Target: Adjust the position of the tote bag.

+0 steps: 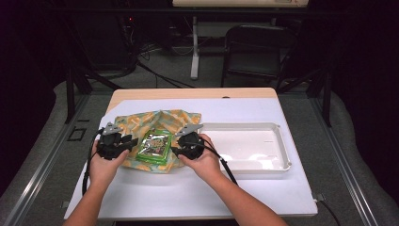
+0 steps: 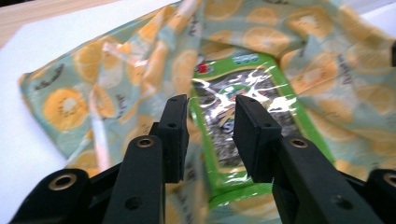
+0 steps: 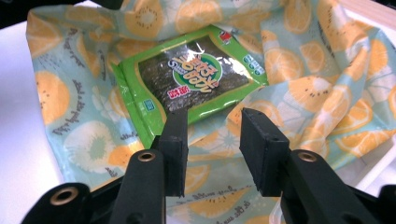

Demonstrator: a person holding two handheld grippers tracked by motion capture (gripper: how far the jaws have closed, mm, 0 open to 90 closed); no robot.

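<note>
I count one white rectangular table top (image 1: 155, 197), and everything else I place against it. On it lies one pale green cloth bag printed with orange citrus slices (image 1: 134, 123), spread flat. On that bag rests one glossy green packet of dried seaweed (image 1: 154, 146). Also on the table top, just beside the bag, sits one shallow white plastic tray (image 1: 282, 146). I hold two black two-jaw tongs over the table top: my left gripper (image 1: 132, 141) and my right gripper (image 1: 174, 150), one at each side of the packet. Beyond the table top's far edge stands one dark folding chair (image 1: 254, 52).
</note>
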